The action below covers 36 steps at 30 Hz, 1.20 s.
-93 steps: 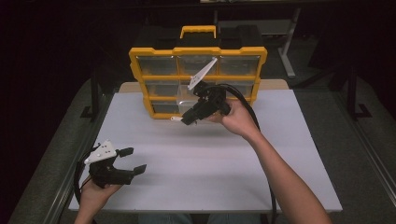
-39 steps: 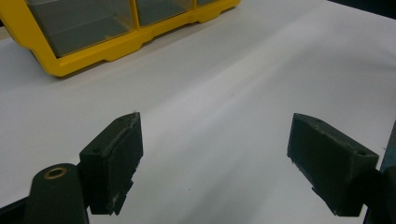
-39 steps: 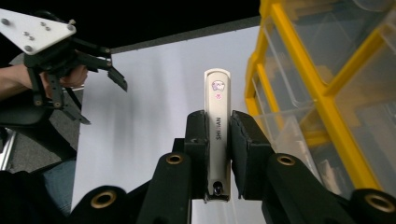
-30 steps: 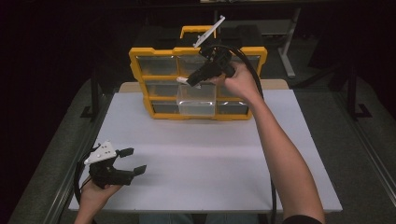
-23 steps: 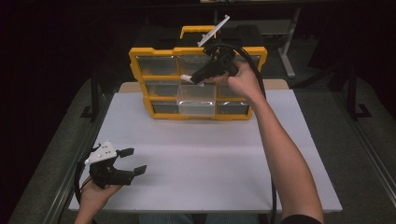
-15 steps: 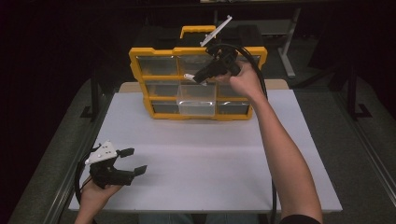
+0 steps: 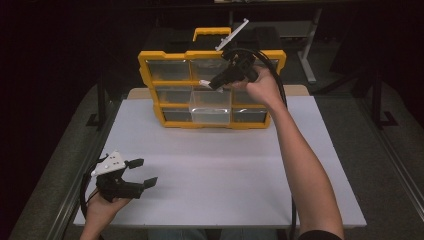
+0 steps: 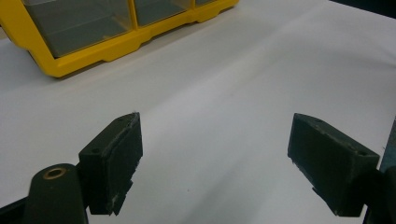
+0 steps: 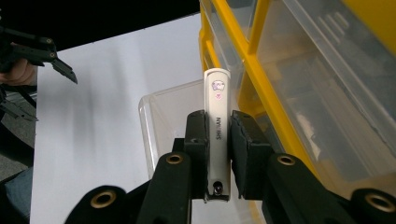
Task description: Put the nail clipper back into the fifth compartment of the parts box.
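Right gripper view: my right gripper (image 9: pixel 217 140) has its fingers clenched on a white nail clipper (image 9: pixel 217 121), held above the pulled-out clear drawer (image 7: pixel 210 106) of the yellow organizer (image 7: pixel 150 85) for dropping | left gripper (image 7: pixel 141 172) idle, fingers released, low over the surface (image 7: pixel 225 170).

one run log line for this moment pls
right gripper: shut on slim white clipper-like tool | above pulled-out clear plastic drawer of yellow organizer | left gripper: open, idle over white table

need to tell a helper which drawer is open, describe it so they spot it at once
Start at the yellow plastic drawer cabinet at the white table's far edge. The clear plastic drawer sits bottom middle, the one pulled out towards the person, below the right gripper holding a white clipper.
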Tool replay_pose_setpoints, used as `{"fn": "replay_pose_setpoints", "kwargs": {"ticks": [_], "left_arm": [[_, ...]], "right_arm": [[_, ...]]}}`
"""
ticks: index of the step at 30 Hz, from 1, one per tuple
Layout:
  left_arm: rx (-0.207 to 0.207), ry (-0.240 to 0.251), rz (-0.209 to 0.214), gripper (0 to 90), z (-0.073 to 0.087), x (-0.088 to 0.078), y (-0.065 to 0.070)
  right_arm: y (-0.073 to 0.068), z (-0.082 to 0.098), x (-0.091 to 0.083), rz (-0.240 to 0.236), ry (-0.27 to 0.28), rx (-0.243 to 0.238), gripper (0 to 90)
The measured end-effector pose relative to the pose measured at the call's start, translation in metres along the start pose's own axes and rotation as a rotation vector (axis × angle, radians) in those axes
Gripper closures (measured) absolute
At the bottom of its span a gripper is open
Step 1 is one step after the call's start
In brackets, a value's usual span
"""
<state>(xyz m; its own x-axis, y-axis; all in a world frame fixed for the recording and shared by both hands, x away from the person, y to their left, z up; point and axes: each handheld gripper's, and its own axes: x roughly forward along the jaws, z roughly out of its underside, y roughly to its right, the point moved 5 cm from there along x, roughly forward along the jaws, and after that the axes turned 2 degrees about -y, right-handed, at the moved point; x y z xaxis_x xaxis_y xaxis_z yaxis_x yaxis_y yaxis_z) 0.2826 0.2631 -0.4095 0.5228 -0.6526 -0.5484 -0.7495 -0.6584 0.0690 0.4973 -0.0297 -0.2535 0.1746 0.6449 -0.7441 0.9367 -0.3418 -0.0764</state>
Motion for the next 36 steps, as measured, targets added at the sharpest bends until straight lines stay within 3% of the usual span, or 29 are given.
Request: {"fn": "replay_pose_setpoints", "kwargs": {"ticks": [36], "left_arm": [[-0.004,-0.001,0.004,18.2,0.000,0.003,0.001]], "right_arm": [[0.006,0.022,0.015,0.013,-0.022,0.017,75.7]]}}
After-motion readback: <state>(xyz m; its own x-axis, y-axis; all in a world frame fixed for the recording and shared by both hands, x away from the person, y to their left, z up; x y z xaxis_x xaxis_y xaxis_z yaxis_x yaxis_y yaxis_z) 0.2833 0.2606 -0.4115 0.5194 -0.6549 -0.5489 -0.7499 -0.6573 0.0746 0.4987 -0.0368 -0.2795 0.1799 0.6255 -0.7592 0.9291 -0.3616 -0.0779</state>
